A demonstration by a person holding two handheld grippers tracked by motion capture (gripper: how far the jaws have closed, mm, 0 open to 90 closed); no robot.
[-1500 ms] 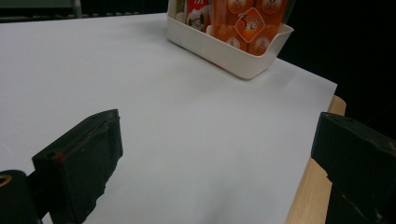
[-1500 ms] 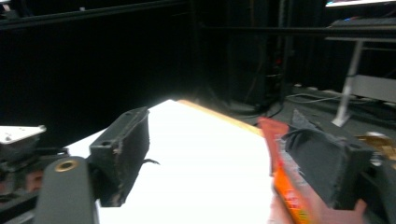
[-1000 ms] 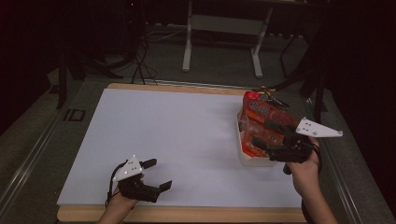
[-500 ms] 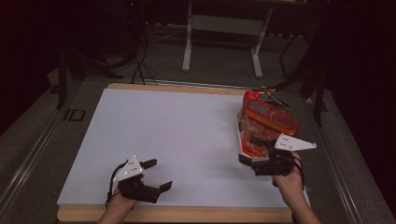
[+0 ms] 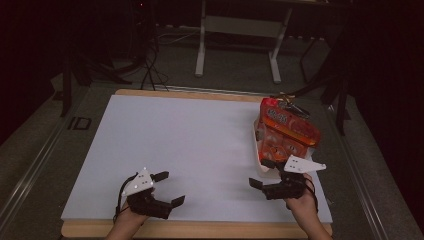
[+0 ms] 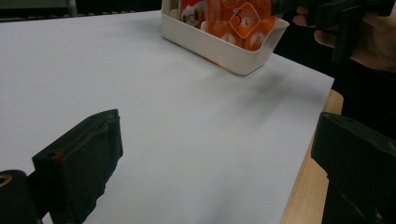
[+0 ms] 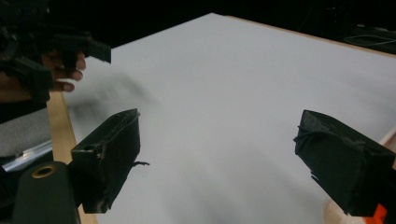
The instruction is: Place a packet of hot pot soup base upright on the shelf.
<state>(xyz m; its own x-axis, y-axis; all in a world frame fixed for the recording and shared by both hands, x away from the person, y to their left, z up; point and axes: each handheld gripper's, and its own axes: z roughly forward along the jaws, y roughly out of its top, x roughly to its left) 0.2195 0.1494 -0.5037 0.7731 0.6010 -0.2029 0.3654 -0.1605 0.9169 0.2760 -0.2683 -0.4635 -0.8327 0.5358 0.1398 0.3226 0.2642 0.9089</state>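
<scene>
A dark lab or studio: white-topped table (image 5: 200, 145), floor cables (image 5: 150, 65), metal equipment stand (image 5: 240, 45).

A cream bin (image 5: 260, 167) packed with upright orange packets (image 5: 287, 131) stands at the table's right edge.

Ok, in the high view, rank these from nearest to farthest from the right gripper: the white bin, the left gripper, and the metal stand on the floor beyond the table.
1. White bin: just ahead of the right gripper, at the table's right edge, holding orange packets.
2. Left gripper: across the table's near edge, to the left.
3. Metal stand: on the floor beyond the far edge.
</scene>
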